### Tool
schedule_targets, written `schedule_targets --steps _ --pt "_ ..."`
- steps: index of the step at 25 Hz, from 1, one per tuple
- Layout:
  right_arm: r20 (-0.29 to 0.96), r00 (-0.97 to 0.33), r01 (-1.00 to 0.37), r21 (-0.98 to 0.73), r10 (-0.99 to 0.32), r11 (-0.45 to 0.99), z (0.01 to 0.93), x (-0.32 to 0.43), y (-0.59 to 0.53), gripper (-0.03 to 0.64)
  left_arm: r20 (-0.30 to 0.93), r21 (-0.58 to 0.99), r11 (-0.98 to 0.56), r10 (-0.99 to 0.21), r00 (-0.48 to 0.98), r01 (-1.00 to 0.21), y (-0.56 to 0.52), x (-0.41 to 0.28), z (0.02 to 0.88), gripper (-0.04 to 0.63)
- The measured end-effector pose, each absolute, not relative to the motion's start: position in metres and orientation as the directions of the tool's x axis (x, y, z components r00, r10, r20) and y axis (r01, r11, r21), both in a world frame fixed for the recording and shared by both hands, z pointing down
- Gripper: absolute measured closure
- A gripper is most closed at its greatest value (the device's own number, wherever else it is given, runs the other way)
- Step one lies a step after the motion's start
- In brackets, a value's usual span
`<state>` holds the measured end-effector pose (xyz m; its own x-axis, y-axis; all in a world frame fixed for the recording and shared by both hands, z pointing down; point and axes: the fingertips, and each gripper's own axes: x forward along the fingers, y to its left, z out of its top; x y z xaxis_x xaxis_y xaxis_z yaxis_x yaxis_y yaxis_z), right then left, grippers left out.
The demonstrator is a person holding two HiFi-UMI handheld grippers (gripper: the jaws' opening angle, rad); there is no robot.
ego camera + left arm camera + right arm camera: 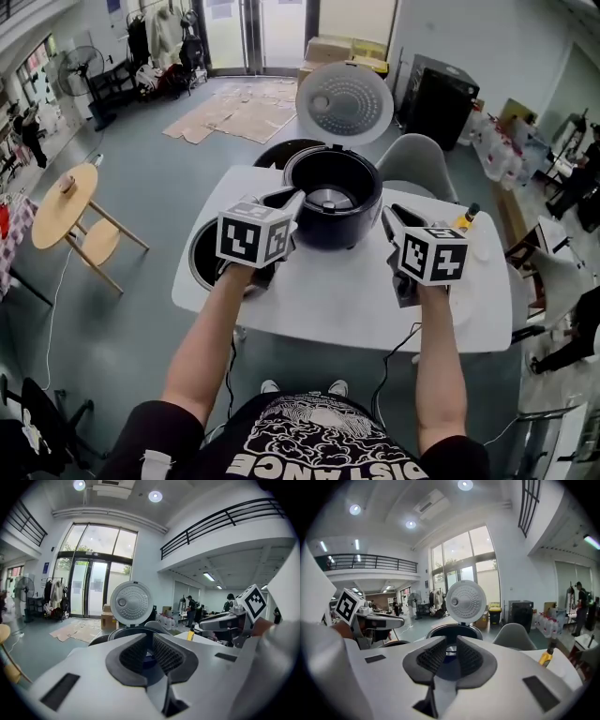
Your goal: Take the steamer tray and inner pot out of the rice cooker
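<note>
The black rice cooker [333, 202] stands on the white table [347, 300] with its lid [344, 101] up; bare metal shows at its bottom. A round black pot [199, 255] sits at the table's left edge, partly hidden by my left gripper [286, 199]. That gripper hovers at the cooker's left rim and my right gripper [392, 214] at its right rim, both raised off the table. In the left gripper view the pads [165, 653] stand a narrow slit apart with nothing between them; the right gripper view shows its pads [468, 657] likewise. No steamer tray is clearly visible.
A yellow-capped bottle [466, 217] stands on the table at the right. A grey chair [415, 161] and a dark round seat [279, 150] are behind the table. A round wooden table [66, 202] is at the left, and flattened cardboard [234, 111] lies on the floor.
</note>
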<state>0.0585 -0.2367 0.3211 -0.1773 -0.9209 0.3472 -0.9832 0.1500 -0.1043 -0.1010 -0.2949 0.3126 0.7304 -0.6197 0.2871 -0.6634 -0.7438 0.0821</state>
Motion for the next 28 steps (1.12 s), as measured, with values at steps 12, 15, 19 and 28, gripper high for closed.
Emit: schedule_targets --steps 12,15,19,28 --pt "0.175 -0.060 -0.993 0.089 -0.983 0.076 0.288 0.092 -0.214 0.603 0.224 -0.003 -0.735 -0.661 0.716 -0.678 -0.280 -0.070 0.297 0.561" --pt "0.122 -0.067 -0.995 0.058 -0.990 0.075 0.284 0.090 -0.213 0.603 0.224 -0.047 -0.728 -0.675 0.703 -0.684 -0.276 -0.075 0.301 0.565" --pt "0.074 -0.098 -0.994 0.031 -0.992 0.101 0.284 0.080 -0.212 0.604 0.211 -0.049 -0.708 -0.696 0.686 -0.704 -0.277 -0.086 0.303 0.569" --pt "0.049 -0.111 -0.990 0.080 -0.993 0.115 0.282 0.069 -0.215 0.604 0.205 -0.045 -0.689 -0.715 0.668 -0.723 -0.281 -0.096 0.304 0.577"
